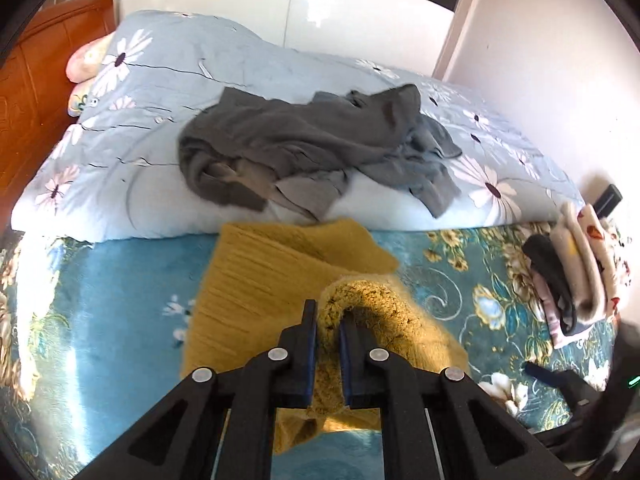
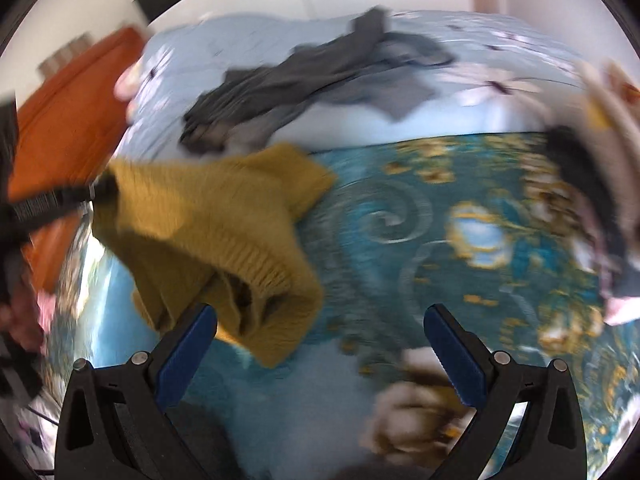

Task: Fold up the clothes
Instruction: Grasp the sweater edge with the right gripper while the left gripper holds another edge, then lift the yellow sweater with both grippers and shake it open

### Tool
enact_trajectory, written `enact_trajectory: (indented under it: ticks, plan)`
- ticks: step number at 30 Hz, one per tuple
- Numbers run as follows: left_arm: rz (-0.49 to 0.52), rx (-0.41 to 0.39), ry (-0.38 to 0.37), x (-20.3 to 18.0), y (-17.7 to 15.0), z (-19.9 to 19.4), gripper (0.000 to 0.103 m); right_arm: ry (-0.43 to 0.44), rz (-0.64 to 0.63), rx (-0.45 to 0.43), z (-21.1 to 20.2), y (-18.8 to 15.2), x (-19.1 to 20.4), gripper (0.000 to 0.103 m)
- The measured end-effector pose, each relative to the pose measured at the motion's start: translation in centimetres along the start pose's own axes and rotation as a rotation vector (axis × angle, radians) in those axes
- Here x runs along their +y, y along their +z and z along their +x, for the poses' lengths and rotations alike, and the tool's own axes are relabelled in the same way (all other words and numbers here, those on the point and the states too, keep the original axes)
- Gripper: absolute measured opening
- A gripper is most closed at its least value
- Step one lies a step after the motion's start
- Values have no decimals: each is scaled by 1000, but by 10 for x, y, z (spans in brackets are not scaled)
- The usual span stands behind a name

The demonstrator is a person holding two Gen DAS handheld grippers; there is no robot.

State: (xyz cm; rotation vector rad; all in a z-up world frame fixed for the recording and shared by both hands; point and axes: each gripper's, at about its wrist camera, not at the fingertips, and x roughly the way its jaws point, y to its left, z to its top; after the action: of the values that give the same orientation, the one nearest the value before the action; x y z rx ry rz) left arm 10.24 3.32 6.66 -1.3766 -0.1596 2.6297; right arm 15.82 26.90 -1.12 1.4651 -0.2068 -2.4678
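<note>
A mustard-yellow knitted sweater [image 1: 260,276] lies partly spread on the teal flowered blanket [image 1: 100,300]. My left gripper [image 1: 328,316] is shut on a bunched fold of it, and the fabric arches up between the blue pads. In the blurred right wrist view the sweater [image 2: 208,216] hangs lifted at its left end, where the left gripper [image 2: 100,188] pinches it. My right gripper [image 2: 320,312] stands wide open above the blanket [image 2: 400,240]. Nothing is between its fingers, and the sweater's ribbed hem is just beside its left finger [image 2: 192,340].
A crumpled grey garment [image 1: 304,144] rests on the pale blue flowered quilt [image 1: 160,92] behind the sweater. A stack of folded clothes [image 1: 576,272] sits at the right on the blanket. An orange wooden headboard [image 1: 36,80] is at the left, white walls behind.
</note>
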Motion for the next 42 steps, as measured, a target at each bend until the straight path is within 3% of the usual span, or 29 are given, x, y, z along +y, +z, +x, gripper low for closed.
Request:
enact_trajectory:
  ticks: [8,10,17,23,25,31,42]
  plan:
    - [-54,10,11,44,-2,5,10,7,103,104,57,-5,-5,100]
    - [-85,12,9,56,-4,8,10,17,138,105,59,-4,-10,85]
    - [-147,17,3,82,-11,10,10,110,170,180,78,-2,1,54]
    - [-145,12,10,90,-17,-2,10,145,182,149,77,11,18,20]
    - [-139,3,9,90,-17,-9,10,122,174,126,70,18,21,12]
    - [-81,-79,41,79,-9,-46,10,101,185,-26,24,47,20,10]
    - [33,-361,119,51,43,-157,10,66,40,-382,-113,136,63,9]
